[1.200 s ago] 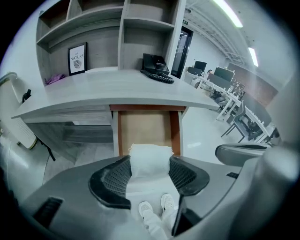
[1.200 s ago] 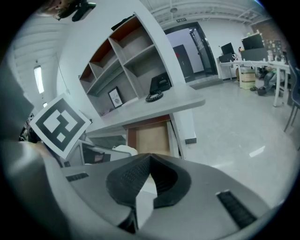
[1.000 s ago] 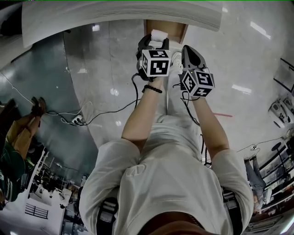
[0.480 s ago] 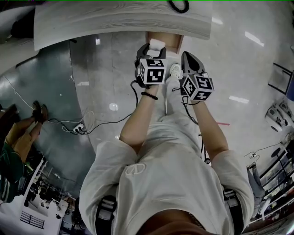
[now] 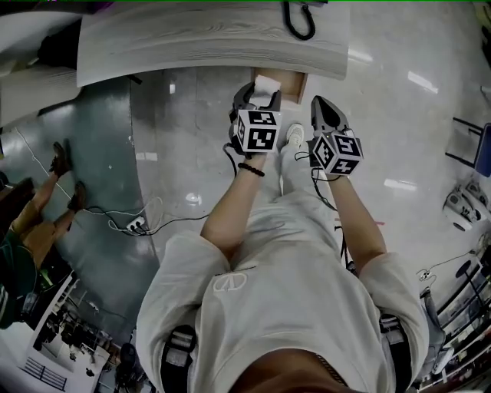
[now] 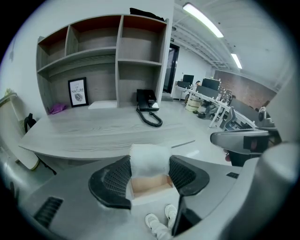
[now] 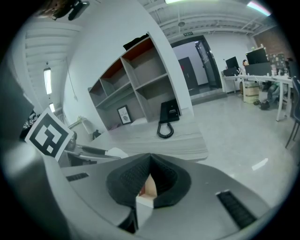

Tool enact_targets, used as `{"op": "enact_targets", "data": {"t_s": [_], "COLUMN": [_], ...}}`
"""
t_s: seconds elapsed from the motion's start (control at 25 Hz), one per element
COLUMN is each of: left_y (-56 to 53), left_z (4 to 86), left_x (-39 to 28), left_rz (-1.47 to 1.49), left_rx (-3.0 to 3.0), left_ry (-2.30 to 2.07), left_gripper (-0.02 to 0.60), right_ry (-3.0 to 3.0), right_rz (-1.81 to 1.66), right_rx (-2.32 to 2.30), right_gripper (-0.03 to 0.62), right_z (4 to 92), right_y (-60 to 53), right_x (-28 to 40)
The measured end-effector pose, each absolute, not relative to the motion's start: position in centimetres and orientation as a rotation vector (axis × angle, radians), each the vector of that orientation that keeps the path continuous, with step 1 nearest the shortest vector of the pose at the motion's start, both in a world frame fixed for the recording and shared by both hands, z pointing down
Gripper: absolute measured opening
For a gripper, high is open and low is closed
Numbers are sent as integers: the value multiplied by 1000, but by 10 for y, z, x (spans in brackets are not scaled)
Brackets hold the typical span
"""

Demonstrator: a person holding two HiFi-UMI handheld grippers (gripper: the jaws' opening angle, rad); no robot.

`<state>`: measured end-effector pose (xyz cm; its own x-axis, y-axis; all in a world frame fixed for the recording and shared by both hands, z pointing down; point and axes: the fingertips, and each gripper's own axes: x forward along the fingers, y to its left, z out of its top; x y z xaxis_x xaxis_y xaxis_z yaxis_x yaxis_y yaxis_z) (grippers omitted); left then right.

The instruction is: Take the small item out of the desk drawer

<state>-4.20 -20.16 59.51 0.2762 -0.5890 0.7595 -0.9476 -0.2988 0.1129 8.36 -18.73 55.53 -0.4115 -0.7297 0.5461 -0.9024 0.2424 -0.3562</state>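
My left gripper (image 5: 259, 90) is shut on a small white item (image 5: 267, 83), held up in front of the desk edge. In the left gripper view the white, soft-looking item (image 6: 149, 160) fills the gap between the two black pads of the left gripper (image 6: 150, 165). Below it the wooden desk drawer (image 6: 151, 186) stands open, also seen as the drawer (image 5: 297, 80) under the desk edge. My right gripper (image 5: 321, 106) hovers just right of the left one, shut with nothing in it. In its own view the right gripper (image 7: 150, 161) has its tips together.
The grey desk top (image 5: 215, 38) carries a black phone (image 6: 146, 100) with a coiled cord (image 5: 299, 21). A shelf unit (image 6: 117, 56) with a framed picture (image 6: 78, 91) stands behind. My shoes (image 5: 293, 135) are below the drawer. Cables and a power strip (image 5: 135, 224) lie on the floor at left.
Both grippers have risen together, the left one keeping the white item. More of the desk top and the phone cord have come into the head view.
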Motion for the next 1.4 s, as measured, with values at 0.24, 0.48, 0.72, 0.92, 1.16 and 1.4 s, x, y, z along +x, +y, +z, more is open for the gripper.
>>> {"op": "enact_targets", "data": {"t_s": [0.24,0.48,0.72,0.92,1.16,1.4], "left_y": [-205,-212,-215,-220,-227,-227], "left_z": [555,521,480,436,382,337], "left_x": [-42,-44,-51,-60,-70,-70], "left_rz": [784,740,678,612,522,425], "left_rx": [2051,2110,2186,2252,2330,2402], "left_ry": [-1404,-1433,-1456,-1502,-1571,-1614], "left_gripper": [253,253,252,253,253,253], "right_ry": [-2292,-2269,-2272,-2304,-2352,-2406], "right_rz": [868,803,763,729,654,644], "right_rx": [1559,1625,1657,1693,1726,1741], "right_gripper": [-2,-2,-2,-2,-2,-2], "right_z": [514,484,453,420,383,347], "right_y": [-191,-197,-203,-209,-218,-215], "right_x": [92,108,117,128,137,150]}}
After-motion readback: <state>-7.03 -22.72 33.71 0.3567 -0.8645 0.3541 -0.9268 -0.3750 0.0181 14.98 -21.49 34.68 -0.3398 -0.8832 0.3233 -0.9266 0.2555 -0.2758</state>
